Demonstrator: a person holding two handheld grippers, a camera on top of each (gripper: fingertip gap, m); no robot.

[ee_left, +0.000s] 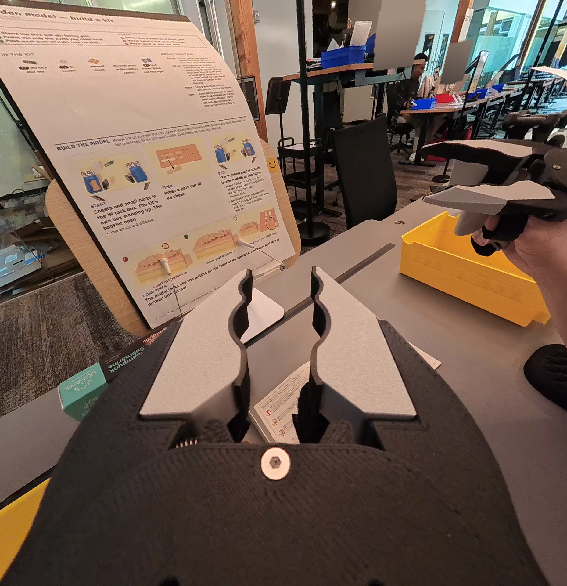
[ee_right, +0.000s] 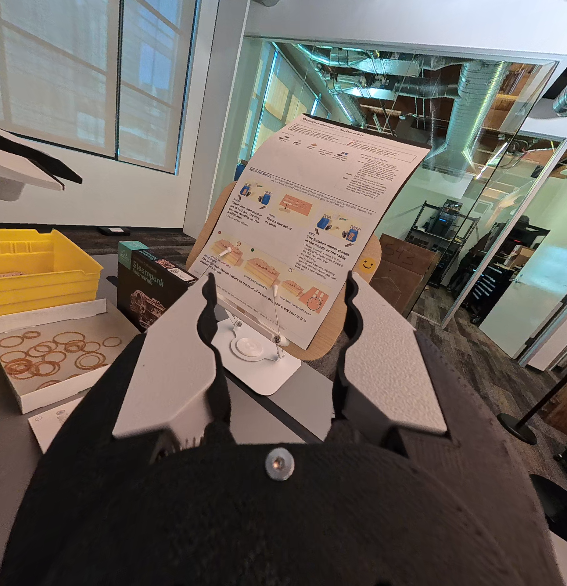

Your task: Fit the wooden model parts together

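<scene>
The left gripper (ee_left: 280,276) hangs above the grey surface (ee_left: 434,342), its pale grey, grainy fingers (ee_left: 206,348) apart with nothing between them; each finger has a wavy black inner edge and sits in a ribbed black printed body. Through the gap, a white printed booklet (ee_left: 280,409) lies flat on the surface, mostly hidden by the fingers. The right gripper (ee_right: 279,282) is likewise held with its fingers (ee_right: 171,364) apart and empty, raised above the surface and tilted. In the right wrist view, a shallow white cardboard tray (ee_right: 63,393) holds a loose scatter of thin tan rings (ee_right: 54,352), near the view's left edge. Behind it stands the kit box (ee_right: 149,285), dark with a teal end, upright. A yellow plastic bin (ee_right: 44,272) sits left of the box; pale wooden sheets (ee_right: 6,274) show at its bottom, partly cut off by the frame, so their shapes cannot be made out. A second yellow bin (ee_left: 466,279) stands on the right in the left wrist view, its visible interior bare, partly hidden by the hand (ee_left: 542,253) holding the right gripper. Beyond the fingers, an instruction sheet (ee_right: 310,228) leans on a rounded wooden board (ee_right: 372,250) with a white metal base (ee_right: 260,371).
</scene>
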